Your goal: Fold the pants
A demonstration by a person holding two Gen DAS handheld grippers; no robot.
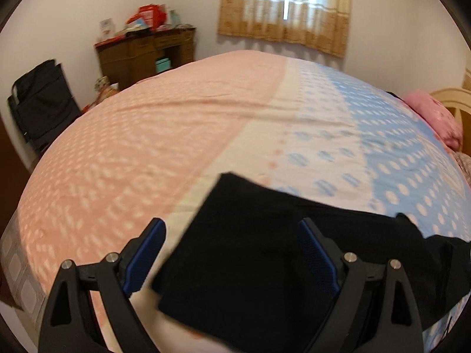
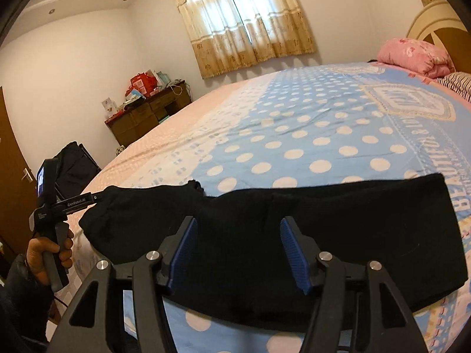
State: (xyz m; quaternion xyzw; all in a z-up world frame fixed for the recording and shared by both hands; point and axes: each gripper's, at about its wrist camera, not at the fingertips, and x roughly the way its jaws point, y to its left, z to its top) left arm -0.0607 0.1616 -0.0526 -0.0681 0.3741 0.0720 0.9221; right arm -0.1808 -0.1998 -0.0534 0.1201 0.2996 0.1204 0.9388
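The black pants (image 2: 294,235) lie folded across the lower part of the frame on the bed (image 2: 309,135). The right tool (image 2: 237,253) is wide open above them, holding nothing. The left tool (image 1: 232,253), also open and empty, straddles the pants' left end.

White walls, a curtained window (image 2: 244,20) glowing with daylight, a cluttered wooden desk (image 2: 148,111) in the corner.

Bed (image 2: 294,135) with pink-and-blue dotted cover, black pants (image 2: 323,235) spread flat, pink pillow (image 2: 412,56) at the headboard
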